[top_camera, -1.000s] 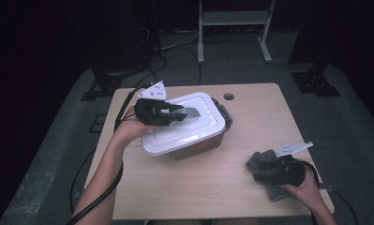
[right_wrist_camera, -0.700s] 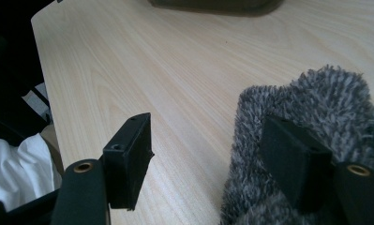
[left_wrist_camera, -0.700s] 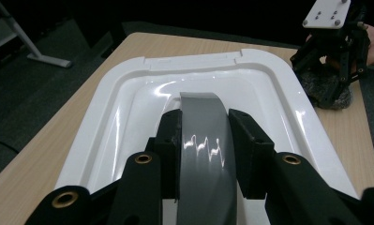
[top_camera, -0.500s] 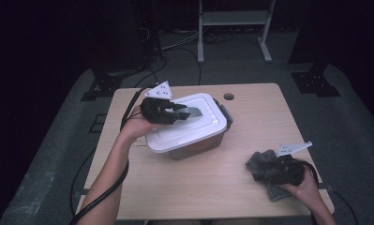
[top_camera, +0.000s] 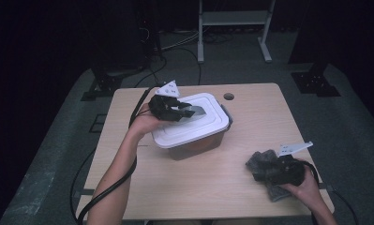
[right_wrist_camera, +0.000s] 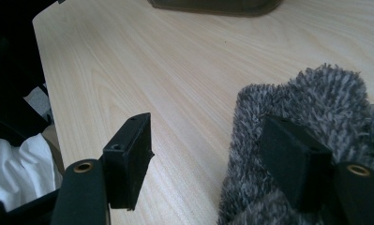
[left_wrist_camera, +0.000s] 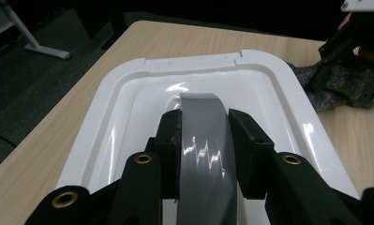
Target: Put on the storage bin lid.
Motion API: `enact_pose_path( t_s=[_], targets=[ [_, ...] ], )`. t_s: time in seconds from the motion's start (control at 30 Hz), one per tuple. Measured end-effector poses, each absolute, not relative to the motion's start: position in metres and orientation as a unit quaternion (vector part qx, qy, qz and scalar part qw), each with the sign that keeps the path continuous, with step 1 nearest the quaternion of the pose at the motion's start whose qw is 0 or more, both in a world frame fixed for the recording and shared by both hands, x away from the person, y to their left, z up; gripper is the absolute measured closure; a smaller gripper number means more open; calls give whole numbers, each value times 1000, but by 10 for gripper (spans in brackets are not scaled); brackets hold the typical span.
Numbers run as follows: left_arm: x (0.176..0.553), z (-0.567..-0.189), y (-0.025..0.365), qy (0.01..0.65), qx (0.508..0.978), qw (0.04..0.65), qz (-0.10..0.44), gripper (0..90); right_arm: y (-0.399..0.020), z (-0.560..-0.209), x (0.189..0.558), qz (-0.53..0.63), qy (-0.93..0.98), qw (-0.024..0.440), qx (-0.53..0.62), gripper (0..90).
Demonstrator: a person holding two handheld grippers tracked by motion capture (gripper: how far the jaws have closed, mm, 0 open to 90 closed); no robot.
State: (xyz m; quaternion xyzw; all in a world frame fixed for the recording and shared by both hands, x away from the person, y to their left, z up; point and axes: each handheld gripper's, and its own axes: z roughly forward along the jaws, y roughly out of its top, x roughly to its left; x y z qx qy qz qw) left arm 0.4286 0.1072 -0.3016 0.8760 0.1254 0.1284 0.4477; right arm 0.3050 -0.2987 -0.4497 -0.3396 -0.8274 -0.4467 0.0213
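Gripping grey handle (left_wrist_camera: 204, 140) on white lid (left_wrist_camera: 128, 93): left tool (left_wrist_camera: 204, 150) | right tool (right_wrist_camera: 213, 154) wide open, one jaw on fuzzy cloth (right_wrist_camera: 316, 108)

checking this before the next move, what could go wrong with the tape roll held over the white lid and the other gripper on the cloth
The left gripper pinches the grey tape roll only by its flat sides, so it might slip onto the white lid. The right gripper stands open with one jaw on the grey cloth, which could snag and drag.

Dark room, grey carpet (top_camera: 58, 154), white metal stand (top_camera: 234, 18).
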Motion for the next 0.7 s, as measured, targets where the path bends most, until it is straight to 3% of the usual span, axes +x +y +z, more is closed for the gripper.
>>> enact_pose_path(
  t_s=[0.7],
  targets=[
    [448,-326,96,124,883,435,122,664,-298,-451,306,-446,-828,24,-339,335]
  ],
)
